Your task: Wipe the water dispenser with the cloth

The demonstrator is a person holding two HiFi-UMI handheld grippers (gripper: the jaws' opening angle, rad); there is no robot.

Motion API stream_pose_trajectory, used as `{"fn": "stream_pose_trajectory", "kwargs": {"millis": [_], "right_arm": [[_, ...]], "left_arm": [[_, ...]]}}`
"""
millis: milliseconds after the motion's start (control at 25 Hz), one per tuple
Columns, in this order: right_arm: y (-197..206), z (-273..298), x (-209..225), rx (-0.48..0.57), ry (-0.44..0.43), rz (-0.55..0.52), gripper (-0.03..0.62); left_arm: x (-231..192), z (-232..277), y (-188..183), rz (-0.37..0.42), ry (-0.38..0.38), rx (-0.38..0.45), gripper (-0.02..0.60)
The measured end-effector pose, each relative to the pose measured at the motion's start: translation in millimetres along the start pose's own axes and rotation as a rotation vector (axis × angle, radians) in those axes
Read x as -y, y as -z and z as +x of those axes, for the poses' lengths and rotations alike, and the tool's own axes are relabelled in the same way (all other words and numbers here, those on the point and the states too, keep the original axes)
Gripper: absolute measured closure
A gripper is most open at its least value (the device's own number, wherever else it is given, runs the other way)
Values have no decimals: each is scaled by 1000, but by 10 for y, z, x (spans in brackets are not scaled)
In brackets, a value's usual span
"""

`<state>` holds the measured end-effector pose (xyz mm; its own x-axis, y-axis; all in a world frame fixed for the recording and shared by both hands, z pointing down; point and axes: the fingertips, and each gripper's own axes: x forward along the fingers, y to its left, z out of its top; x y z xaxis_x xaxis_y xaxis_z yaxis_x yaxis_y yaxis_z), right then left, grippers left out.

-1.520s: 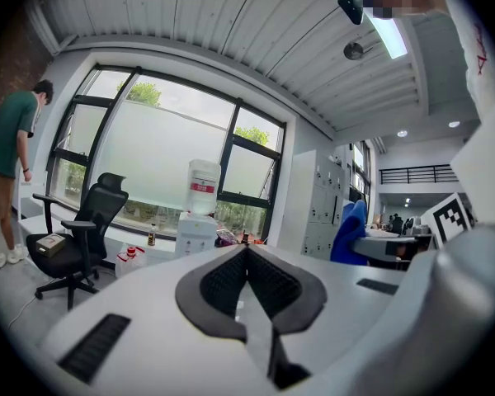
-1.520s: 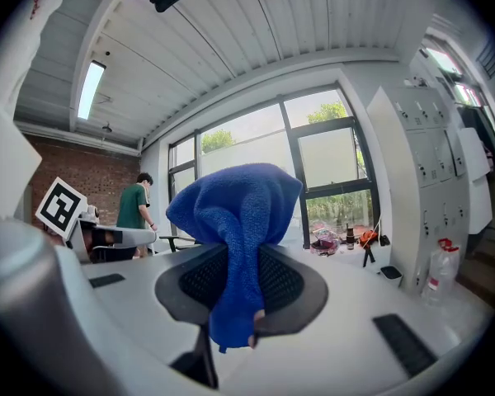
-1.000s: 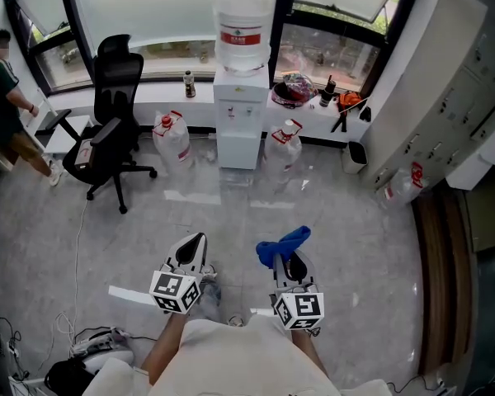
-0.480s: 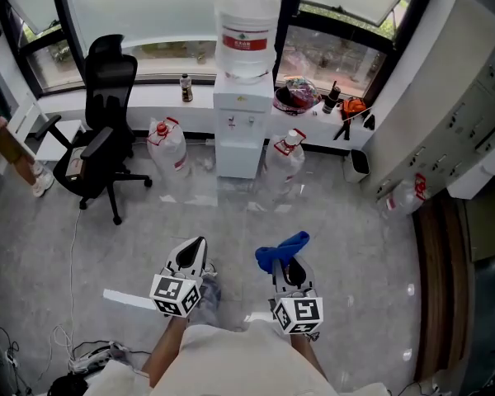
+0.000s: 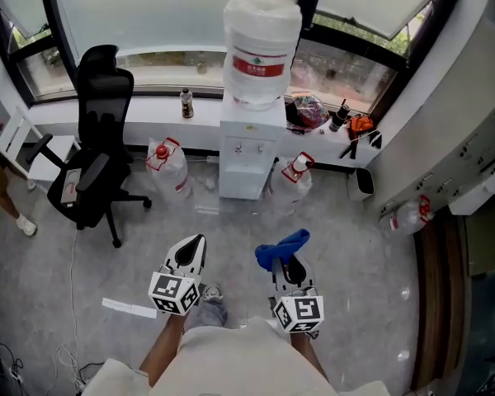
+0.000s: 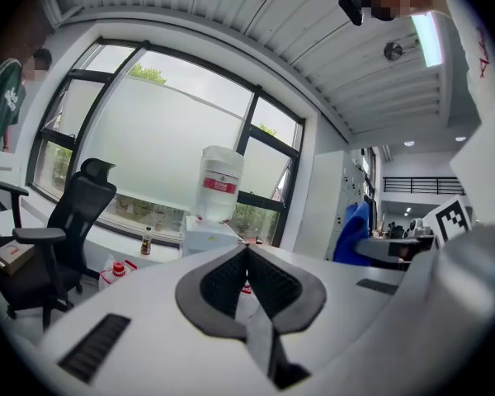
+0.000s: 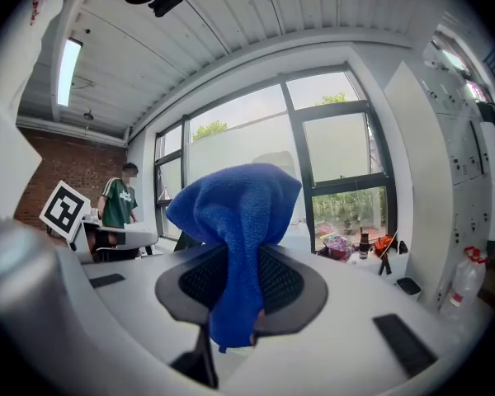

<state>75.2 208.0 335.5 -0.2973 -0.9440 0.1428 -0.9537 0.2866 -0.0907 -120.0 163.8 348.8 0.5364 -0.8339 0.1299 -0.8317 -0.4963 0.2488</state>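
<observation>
Against the window stands the water dispenser (image 5: 249, 151), well ahead of both grippers. Short of it, the right hand-held gripper (image 5: 292, 267) is clamped on the blue cloth (image 5: 282, 246), which bunches above its jaws. The left hand-held gripper (image 5: 190, 254) is closed on nothing. The approach should likely bring the cloth's loose end flat onto the dispenser's front, clear of the jugs (image 5: 167, 167) flanking it.
</observation>
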Motion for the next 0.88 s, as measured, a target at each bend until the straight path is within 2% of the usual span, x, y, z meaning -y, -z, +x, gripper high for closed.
{"fn": "stream_pose_trajectory", "kwargs": {"millis": [360, 600, 880], "right_arm": [[-298, 937, 68, 26, 35, -1, 491], [-347, 1231, 93, 33, 63, 3, 491], [-259, 1352, 205, 13, 72, 21, 491]], "left_arm": [[-611, 720, -396, 6, 39, 6, 571], [-824, 1016, -469, 4, 71, -4, 571], [-843, 1208, -413, 4, 85, -28, 571]]}}
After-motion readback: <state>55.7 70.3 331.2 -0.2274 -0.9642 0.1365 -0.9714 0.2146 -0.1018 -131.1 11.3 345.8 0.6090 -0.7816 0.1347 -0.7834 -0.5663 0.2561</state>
